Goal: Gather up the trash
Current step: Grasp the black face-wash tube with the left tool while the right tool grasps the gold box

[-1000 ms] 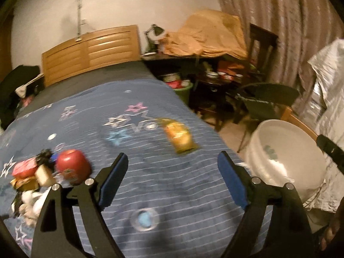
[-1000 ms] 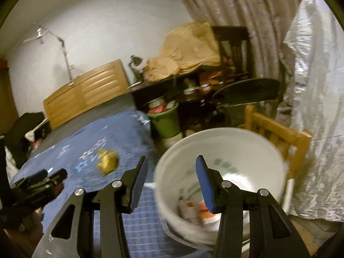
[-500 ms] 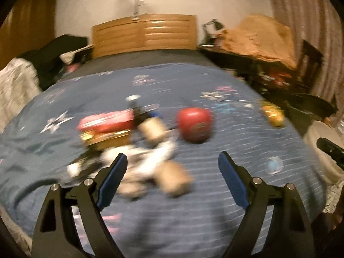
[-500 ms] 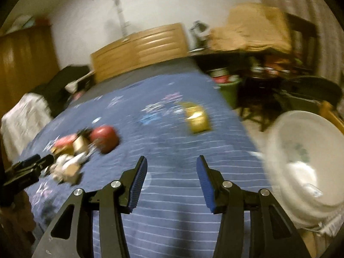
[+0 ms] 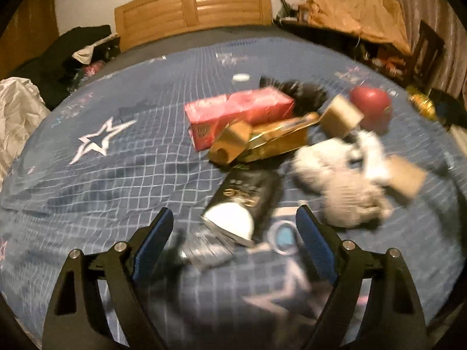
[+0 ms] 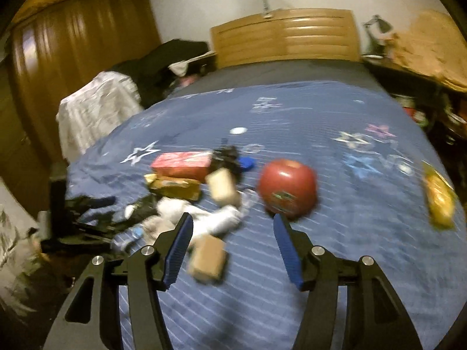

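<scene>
left claw: jaws wide apart, closing slightly, pads press on nothing; a black tube lies between them, white end nearest.
right claw: jaws apart and opening, empty; a small cardboard piece sits between them, toward the left pad.
trash pile: on the blue bedspread, just ahead of both claws. Beyond the tube a gold wrapper, then a red box; crumpled white tissue just right of the left claw.
outliers: red apple just ahead of the right claw, slightly right of its line; yellow packet well apart at the bed's right edge.
risk 1: tube lies slanted across the left claw's gap, so a close may pinch only the end and it could pivot out.
risk 2: soft bedspread could bunch into the pads.
risk 3: pieces overlap, so lifting one may drag its neighbours.
risk 4: views are blurred, aim uncertain.
bin: not in view.
</scene>
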